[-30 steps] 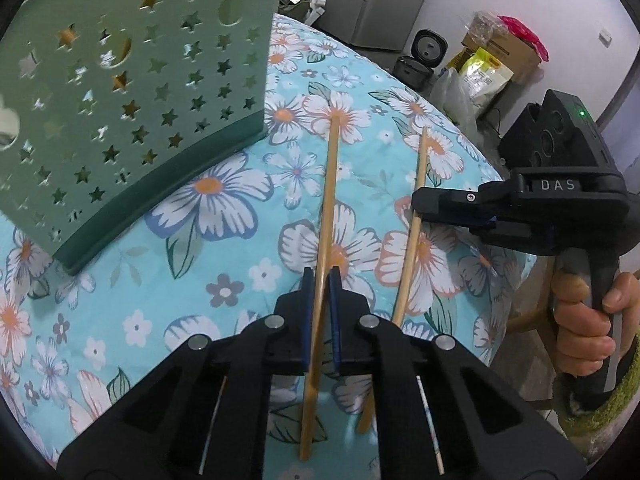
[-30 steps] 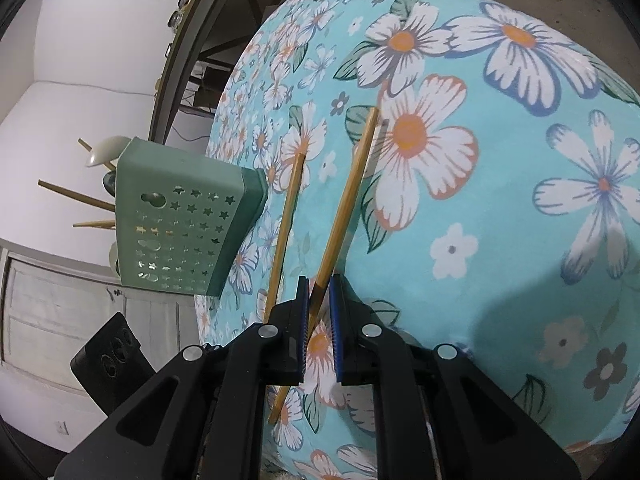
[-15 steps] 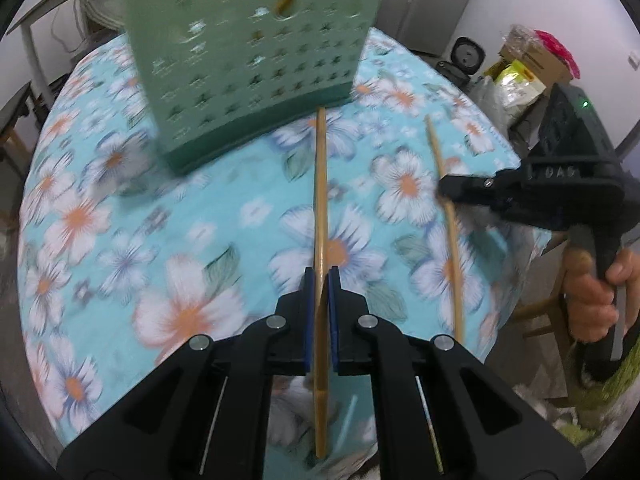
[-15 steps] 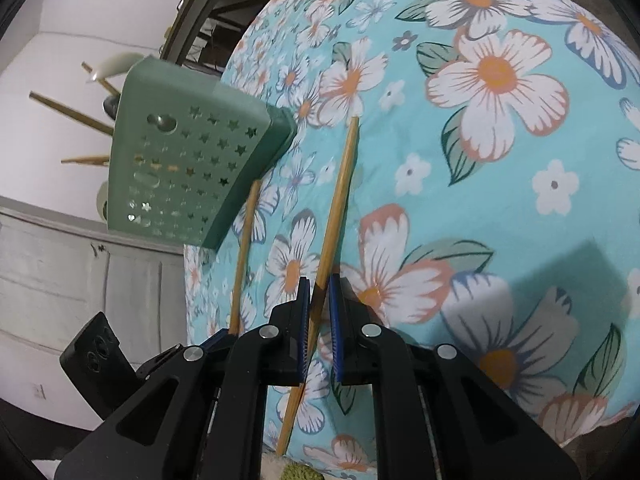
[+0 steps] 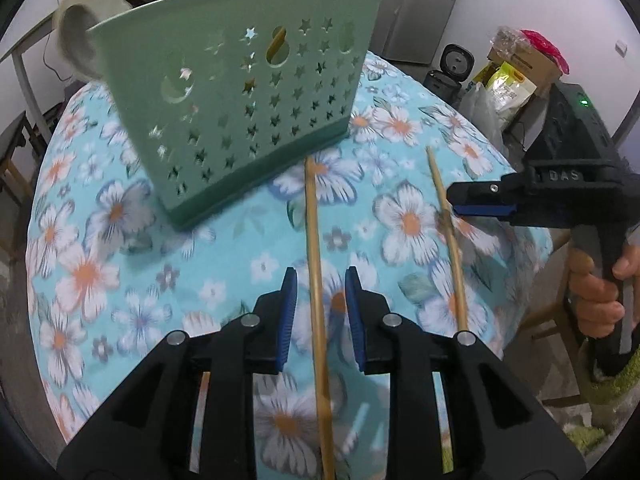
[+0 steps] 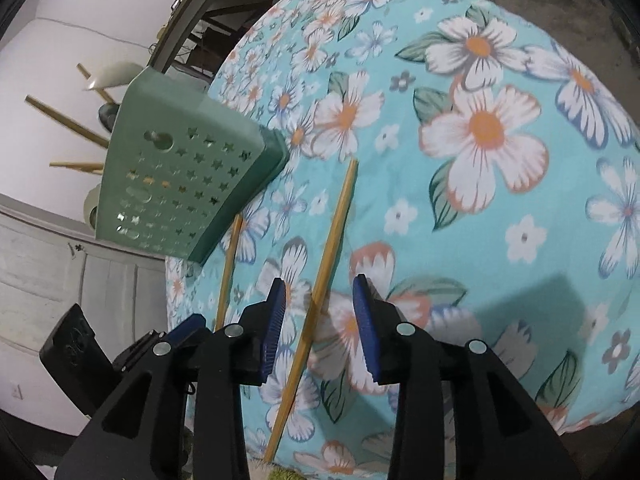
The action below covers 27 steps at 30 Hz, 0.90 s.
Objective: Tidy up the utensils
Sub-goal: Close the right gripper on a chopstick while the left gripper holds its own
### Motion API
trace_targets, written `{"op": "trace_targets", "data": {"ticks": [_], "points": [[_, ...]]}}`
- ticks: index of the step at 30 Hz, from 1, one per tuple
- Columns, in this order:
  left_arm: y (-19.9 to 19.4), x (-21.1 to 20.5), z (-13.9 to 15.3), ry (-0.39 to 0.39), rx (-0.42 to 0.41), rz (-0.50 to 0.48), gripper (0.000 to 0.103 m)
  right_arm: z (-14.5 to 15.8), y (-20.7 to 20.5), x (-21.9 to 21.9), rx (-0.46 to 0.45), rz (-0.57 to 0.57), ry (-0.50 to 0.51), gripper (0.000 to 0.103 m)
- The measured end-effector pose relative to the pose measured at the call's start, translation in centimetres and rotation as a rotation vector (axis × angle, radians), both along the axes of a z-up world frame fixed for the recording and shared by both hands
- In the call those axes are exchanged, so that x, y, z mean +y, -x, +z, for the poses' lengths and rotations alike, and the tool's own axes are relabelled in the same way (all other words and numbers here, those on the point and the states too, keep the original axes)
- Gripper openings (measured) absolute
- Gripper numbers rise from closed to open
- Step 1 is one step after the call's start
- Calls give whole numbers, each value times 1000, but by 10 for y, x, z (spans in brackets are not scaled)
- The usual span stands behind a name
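Left tongs: the left gripper (image 5: 320, 298), black with blue pads, fills the bottom centre of its own view. Its jaws have just been opening and now stand slightly apart, gripping nothing.
Left chopstick: a long pale wooden chopstick (image 5: 316, 264) runs up the gap between the blue pads, touching neither, from the bottom edge to a tip just below the holder's base.
Right tongs: the right gripper (image 6: 318, 312), of the same make, sits at the bottom centre of its view. Its jaws have also just been opening and stand a little wider, holding nothing.
Right chopstick: a second wooden chopstick (image 6: 322, 280) lies slanted between those pads, nearer the left-hand one, clear of both as far as can be told.
Holder: a mint-green plastic utensil basket with star cut-outs (image 5: 248, 96) stands in the upper left, with wooden sticks showing above its rim.
Surface: both chopsticks lie on a turquoise flowered tablecloth (image 6: 520, 240).
Hand: a person's hand (image 5: 596, 284) grips the right tool's handle at the right edge.
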<state>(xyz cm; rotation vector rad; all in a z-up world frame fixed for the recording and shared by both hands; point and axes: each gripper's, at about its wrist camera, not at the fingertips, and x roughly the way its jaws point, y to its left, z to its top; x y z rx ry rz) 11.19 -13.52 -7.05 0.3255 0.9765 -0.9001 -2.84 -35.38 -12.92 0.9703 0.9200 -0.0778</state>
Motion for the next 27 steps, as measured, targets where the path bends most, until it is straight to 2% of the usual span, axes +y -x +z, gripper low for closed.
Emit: {"op": "trace_targets", "data": {"ticks": [11,19,24,26,27], "points": [[-24,-51,-13,-75,-73,-21,23,-4,-31,-21,6,-47,34,36],[-32,-71,-20,-112,-125,7,23,-3,-48,-20,3,-61,82,35],[-28,-73,-21,-110,-152,19,17,-3,-51,-16,16,-72,148,20],[-25,-74,-21,-112,-168,14,8,-4,-50,-17,18,-80,147,11],[-23,-74,-20,-114,-181,9,7,-5,-49,-18,15,-85,137,11]]}}
